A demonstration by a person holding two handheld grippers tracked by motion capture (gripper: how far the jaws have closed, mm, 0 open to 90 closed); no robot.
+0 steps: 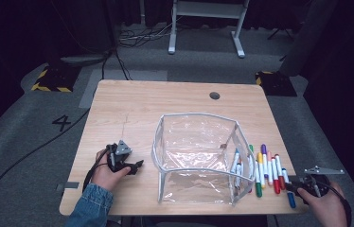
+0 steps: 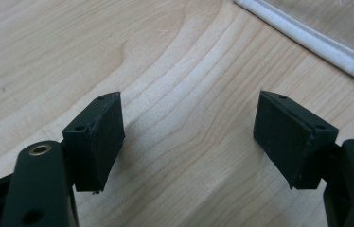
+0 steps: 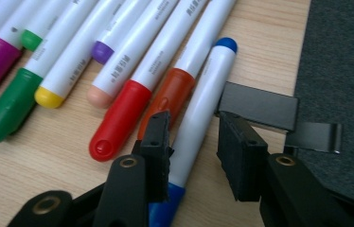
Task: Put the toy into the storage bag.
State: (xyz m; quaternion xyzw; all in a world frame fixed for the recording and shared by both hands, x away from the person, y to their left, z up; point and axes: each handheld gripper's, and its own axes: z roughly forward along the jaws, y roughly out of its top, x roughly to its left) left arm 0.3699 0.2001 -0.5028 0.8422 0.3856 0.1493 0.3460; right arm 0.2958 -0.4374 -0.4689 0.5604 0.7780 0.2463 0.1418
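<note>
As its jaws straddle the blue marker (image 3: 199, 109) right of the clear pouch (image 1: 199, 156), not yet pinching, the right gripper (image 3: 191, 151) readies a pickup.

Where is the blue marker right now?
The blue marker lies on the table's right side, last in the row beside the orange marker, between the right gripper's jaws.

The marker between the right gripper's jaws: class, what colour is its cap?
Blue. The marker has a white barrel with a blue cap and blue end tip, clearest in the right gripper view.
</note>
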